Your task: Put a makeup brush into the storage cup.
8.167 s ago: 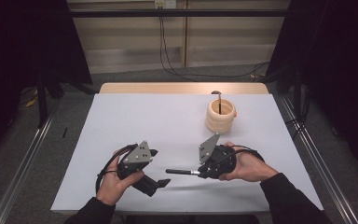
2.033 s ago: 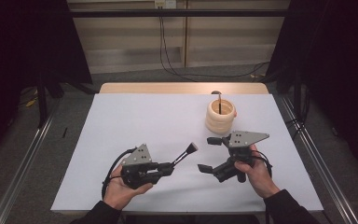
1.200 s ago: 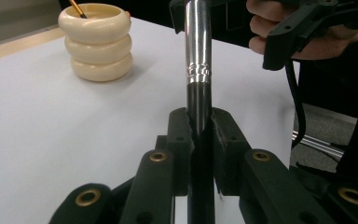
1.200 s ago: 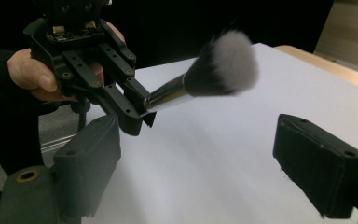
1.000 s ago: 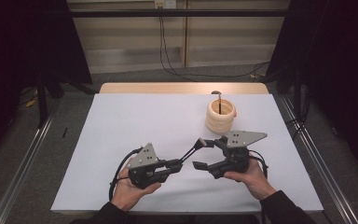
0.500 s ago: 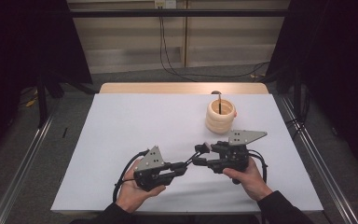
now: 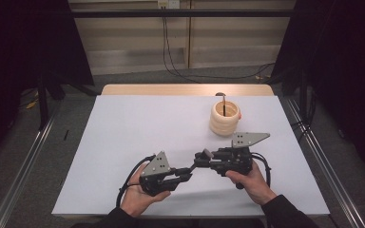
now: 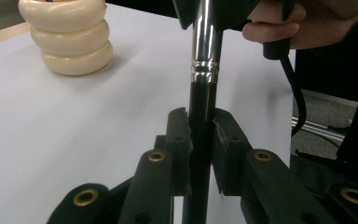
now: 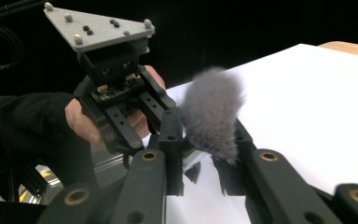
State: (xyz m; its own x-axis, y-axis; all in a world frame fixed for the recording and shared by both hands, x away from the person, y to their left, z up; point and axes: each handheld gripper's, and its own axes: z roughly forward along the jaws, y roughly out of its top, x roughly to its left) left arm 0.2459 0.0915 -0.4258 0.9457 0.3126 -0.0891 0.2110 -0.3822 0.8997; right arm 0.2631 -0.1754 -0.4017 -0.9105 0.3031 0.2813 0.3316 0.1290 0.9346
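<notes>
A make-up brush (image 7: 190, 168) with a black handle (image 8: 202, 98), silver ferrule (image 8: 205, 46) and grey fluffy head (image 9: 212, 112) spans both grippers near the table's front edge. My left gripper (image 7: 186, 172) is shut on the handle, as the left gripper view (image 8: 200, 126) shows. My right gripper (image 7: 200, 156) has just been closing its jaws, and its pads now press the head's base (image 9: 205, 140). A cream ringed holder (image 7: 225, 118) stands at the back right with another dark brush (image 7: 223, 102) in it.
The white table top (image 7: 138, 123) is bare to the left and in the middle. The holder (image 8: 67, 39) stands far off to the left gripper's left. A metal rail (image 7: 24, 161) runs along the table's left side, and cables trail from both grippers.
The right gripper has come in to the left and closed its jaws around the brush's head. The left gripper, still holding the handle, has shifted slightly right.
</notes>
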